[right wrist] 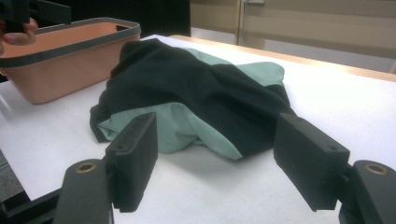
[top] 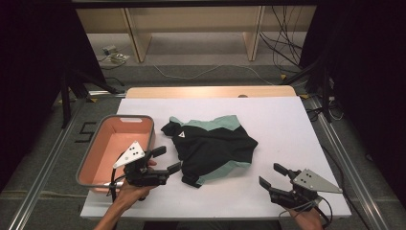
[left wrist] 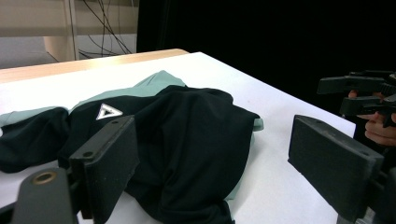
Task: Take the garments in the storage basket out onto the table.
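A crumpled black and mint-green garment (top: 210,148) with a small white triangle logo lies in the middle of the white table (top: 277,120). My left gripper (top: 166,160) stands open at the garment's left edge, nothing between its jaws; in the left gripper view the black cloth (left wrist: 187,140) lies just beyond them. My right gripper (top: 273,174) is open near the table's front right, a short way from the garment's lower right corner. In the right gripper view the garment (right wrist: 187,88) spreads ahead of the open jaws.
A salmon-pink bin (top: 98,158) with a grey rim sits at the table's left, beside my left hand; it looks empty (right wrist: 60,51). Beyond the table are wooden furniture legs (top: 136,38) and cables on the floor. The table's right half is bare white surface.
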